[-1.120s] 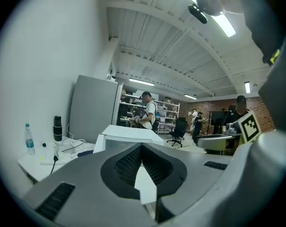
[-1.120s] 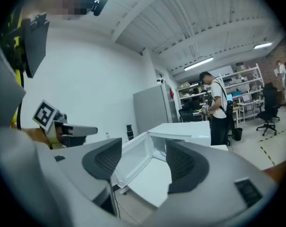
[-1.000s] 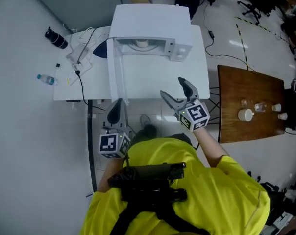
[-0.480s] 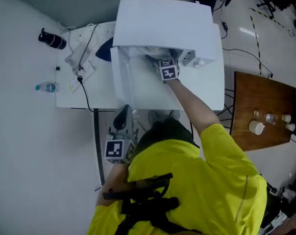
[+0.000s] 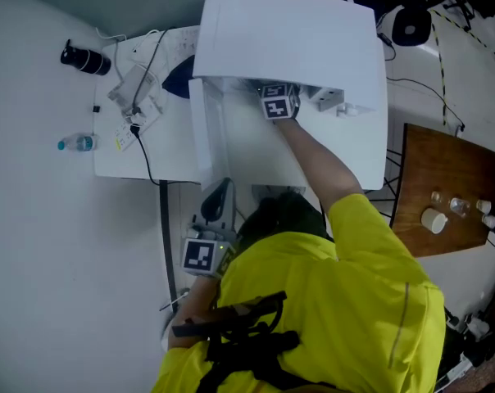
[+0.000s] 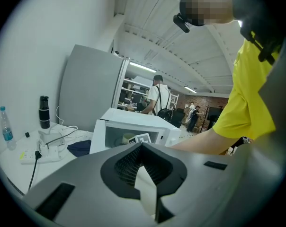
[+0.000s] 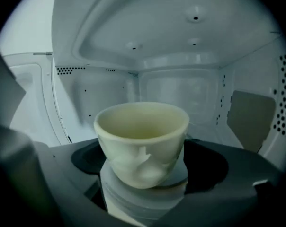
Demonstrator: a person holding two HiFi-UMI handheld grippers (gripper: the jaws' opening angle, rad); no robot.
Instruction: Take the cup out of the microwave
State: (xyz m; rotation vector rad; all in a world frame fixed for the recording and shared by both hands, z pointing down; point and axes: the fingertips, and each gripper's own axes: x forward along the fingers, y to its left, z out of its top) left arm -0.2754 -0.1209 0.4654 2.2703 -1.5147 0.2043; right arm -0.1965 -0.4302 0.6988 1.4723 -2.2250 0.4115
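Note:
A cream cup (image 7: 142, 143) stands on the turntable inside the white microwave (image 5: 288, 39), whose door (image 5: 200, 137) hangs open to the left. My right gripper (image 7: 143, 176) has reached into the cavity, and its jaws are closing with the cup between them, a dark gap showing on each side. In the head view only its marker cube (image 5: 278, 105) shows under the microwave's roof. My left gripper (image 5: 217, 199) is shut and empty, low in front of the table's edge. From the left gripper view (image 6: 143, 148) the microwave (image 6: 133, 129) is ahead, with the cup (image 6: 126, 137) faintly visible inside.
On the white table (image 5: 120, 158) left of the microwave lie a black bottle (image 5: 79, 57), a water bottle (image 5: 75, 144), a power strip with cables (image 5: 137, 105) and a dark cloth (image 5: 178, 80). A brown table (image 5: 444, 178) with small cups (image 5: 434, 219) stands to the right.
My right gripper went from in front of the table into the microwave and now has the cup between its jaws. My left gripper sank a little toward the table's edge.

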